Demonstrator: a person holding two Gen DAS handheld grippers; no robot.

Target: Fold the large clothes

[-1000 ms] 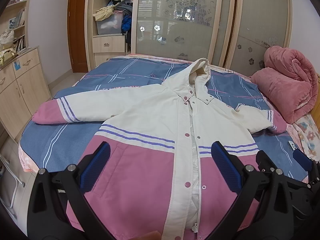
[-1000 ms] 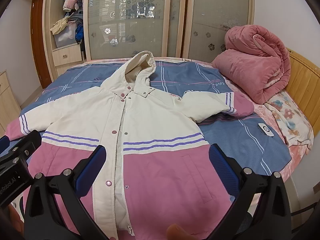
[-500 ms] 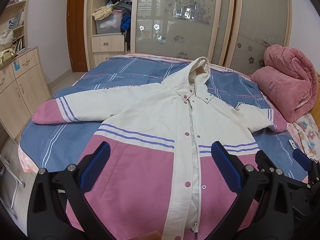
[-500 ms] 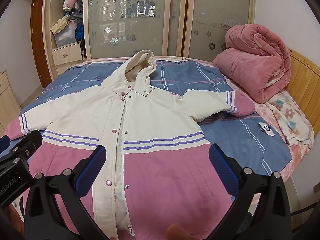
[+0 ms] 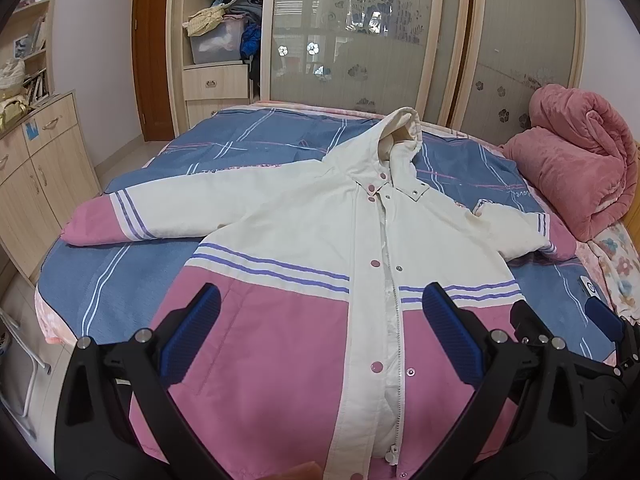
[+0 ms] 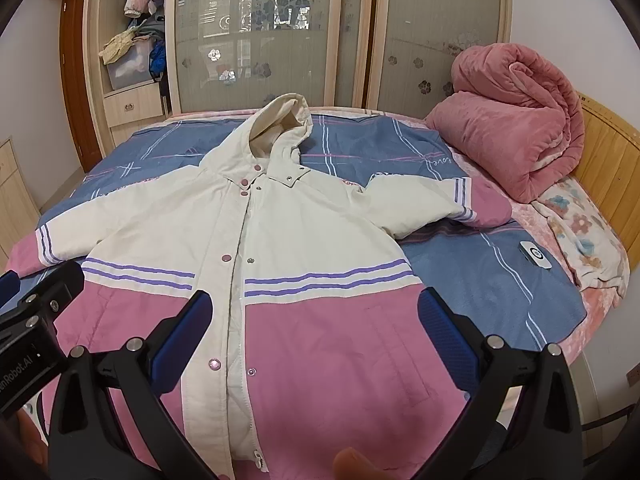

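left gripper, right gripper both wide, empty | jacket flat on blue bed | wardrobe behind

I saw the bed under its blue striped sheet, with the jacket spread flat on it, front up, hood towards the wardrobe. A rolled pink blanket sat by the headboard (beside a small white device).
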